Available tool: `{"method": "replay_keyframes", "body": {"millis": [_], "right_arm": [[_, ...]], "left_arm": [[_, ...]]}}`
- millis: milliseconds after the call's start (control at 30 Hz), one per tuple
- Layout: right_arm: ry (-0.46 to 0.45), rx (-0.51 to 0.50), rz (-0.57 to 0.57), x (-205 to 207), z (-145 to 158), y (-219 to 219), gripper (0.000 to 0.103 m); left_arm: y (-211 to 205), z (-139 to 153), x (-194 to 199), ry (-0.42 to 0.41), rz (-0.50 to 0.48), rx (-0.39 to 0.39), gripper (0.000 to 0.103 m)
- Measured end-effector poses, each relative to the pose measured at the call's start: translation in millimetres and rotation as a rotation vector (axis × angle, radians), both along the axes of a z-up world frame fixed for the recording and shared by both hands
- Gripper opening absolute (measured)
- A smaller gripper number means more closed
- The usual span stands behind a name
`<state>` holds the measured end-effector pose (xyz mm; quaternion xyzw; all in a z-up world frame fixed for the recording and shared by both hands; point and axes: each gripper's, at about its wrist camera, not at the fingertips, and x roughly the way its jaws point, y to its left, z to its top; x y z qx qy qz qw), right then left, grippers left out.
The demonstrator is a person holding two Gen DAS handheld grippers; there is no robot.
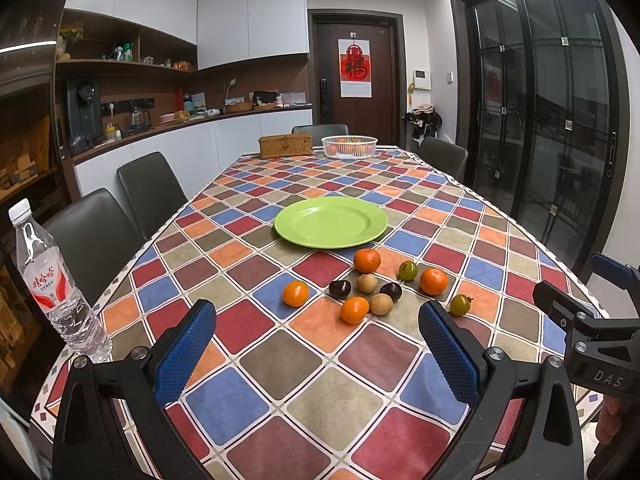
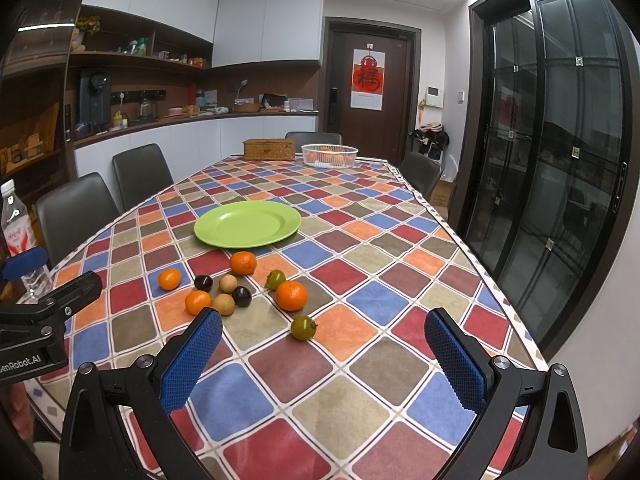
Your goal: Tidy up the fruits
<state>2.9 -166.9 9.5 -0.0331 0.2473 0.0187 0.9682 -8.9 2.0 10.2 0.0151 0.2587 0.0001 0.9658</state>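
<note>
An empty green plate [image 1: 331, 221] [image 2: 247, 223] lies mid-table on the checked cloth. In front of it sits a loose cluster of fruit: several oranges [image 1: 367, 260] [image 2: 291, 295], two dark plums [image 1: 340, 289] [image 2: 242, 295], two tan round fruits [image 1: 367, 283] [image 2: 228, 283] and two greenish fruits [image 1: 461, 304] [image 2: 303, 327]. My left gripper [image 1: 318, 344] hovers open just short of the cluster, nothing between its blue pads. My right gripper [image 2: 324, 354] is open too, with the nearest greenish fruit just beyond its fingers. Each gripper's body shows at the edge of the other's view.
A water bottle [image 1: 56, 288] stands at the table's near left corner. A woven box [image 1: 285, 145] and a white basket [image 1: 349, 146] holding oranges sit at the far end. Dark chairs [image 1: 150, 188] line the left side; glass doors [image 2: 560, 168] are to the right.
</note>
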Motion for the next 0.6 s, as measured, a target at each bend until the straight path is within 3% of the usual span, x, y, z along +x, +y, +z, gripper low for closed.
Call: {"method": "replay_keyframes", "body": {"millis": [300, 600], "right_arm": [[0.018, -0.004, 0.006, 1, 1, 2, 0.102], [0.079, -0.011, 0.016, 17, -20, 1, 0.102]], "left_arm": [[3, 2, 7, 0.018, -0.004, 0.000, 0.103], [4, -22, 22, 0.060, -0.014, 0.014, 0.103]]}}
